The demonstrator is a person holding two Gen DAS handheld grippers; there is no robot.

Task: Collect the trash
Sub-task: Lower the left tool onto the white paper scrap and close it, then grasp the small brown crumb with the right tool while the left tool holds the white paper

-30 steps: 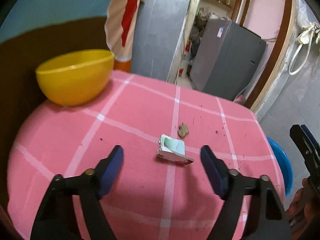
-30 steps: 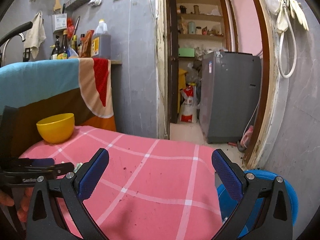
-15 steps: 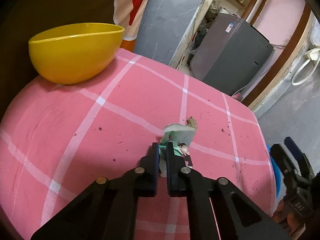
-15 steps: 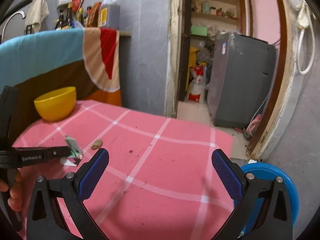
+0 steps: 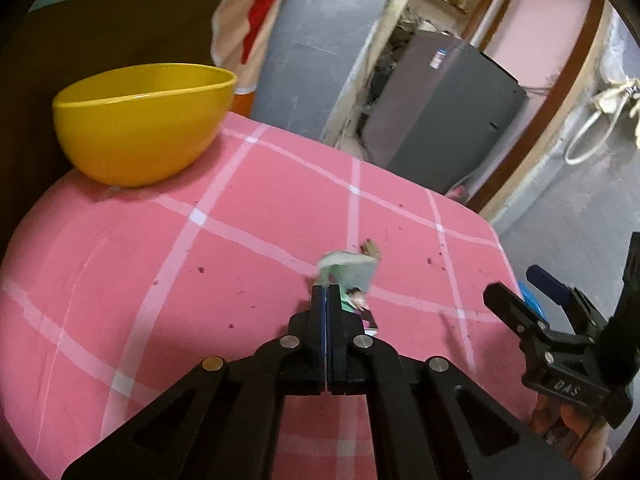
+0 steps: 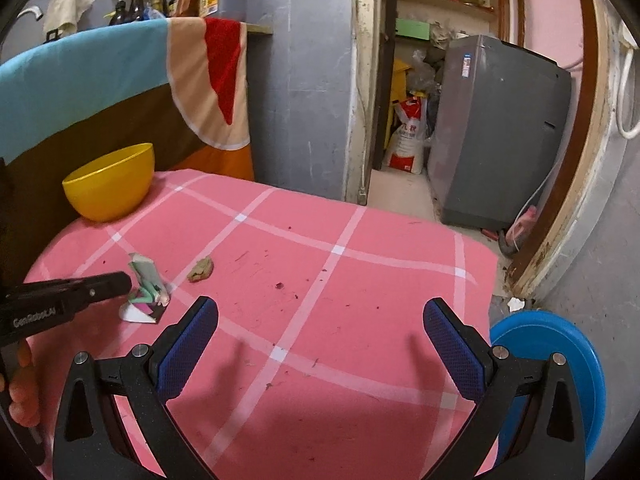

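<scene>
pink checked cloth [image 6: 360,280] with white stripes, matt and speckled with dark crumbs. yellow bowl [image 5: 140,120] of smooth, glossy plastic. folded wrapper [image 6: 146,286] of thin printed paper or card, creased. left gripper [image 5: 326,300] and right gripper [image 6: 320,332] of matt black plastic, with shiny metal rivets and blue textured pads [image 6: 452,344]. blue basin [image 6: 560,360] of smooth plastic. grey appliance [image 6: 500,128] with a dull, smooth casing.

On the pink checked desk [image 6: 360,280], the round yellow plastic bowl [image 6: 110,188] stood at the far left corner; the small brown scrap [image 6: 201,269] lay right of the crumpled green-white paper wrapper [image 6: 146,288]; the blue plastic basin [image 6: 556,360] sat below the desk's right edge.
</scene>
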